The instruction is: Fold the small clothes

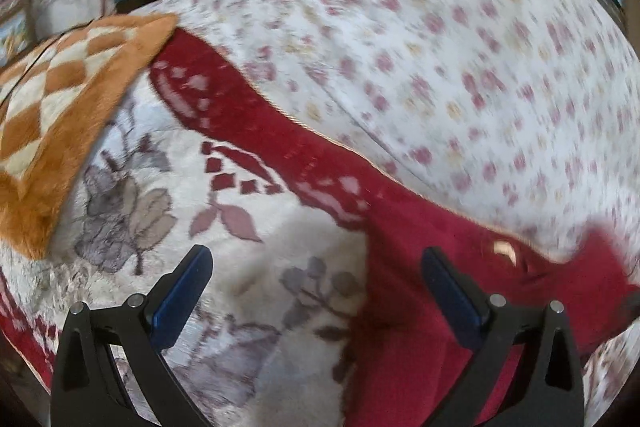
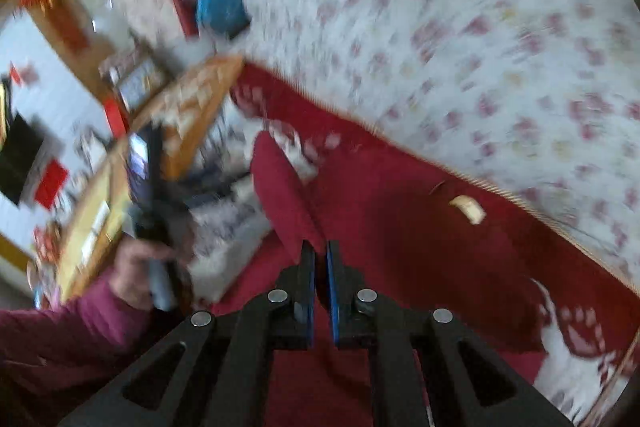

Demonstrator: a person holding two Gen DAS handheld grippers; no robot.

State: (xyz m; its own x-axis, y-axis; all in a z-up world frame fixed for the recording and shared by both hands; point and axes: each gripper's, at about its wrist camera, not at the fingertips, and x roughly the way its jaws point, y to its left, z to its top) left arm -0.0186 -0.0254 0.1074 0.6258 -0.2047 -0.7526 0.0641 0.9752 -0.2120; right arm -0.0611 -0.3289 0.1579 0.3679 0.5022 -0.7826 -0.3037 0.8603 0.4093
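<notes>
Closest to us, our right gripper (image 2: pixel 319 259) has its two blue-padded fingers pressed nearly together, pinching a fold of the dark red garment (image 2: pixel 400 227), a soft matte knit that rises in a rounded ridge just ahead of the tips and spreads away to the right. A small cream tag (image 2: pixel 468 209) lies on the cloth ahead and to the right of that gripper. Our left gripper (image 1: pixel 316 281) is spread wide, its fingers holding nothing; the same red cloth (image 1: pixel 404 339) lies beneath its right finger (image 1: pixel 452 297), while plush fleece bedding (image 1: pixel 248 267) with grey leaf shapes and a red border fills the gap. Ahead and to the left of it lies a furry orange-and-cream checkered cushion (image 1: pixel 60 95). Beyond both grippers stretches a smooth white floral sheet (image 1: pixel 440 47), blurred.
</notes>
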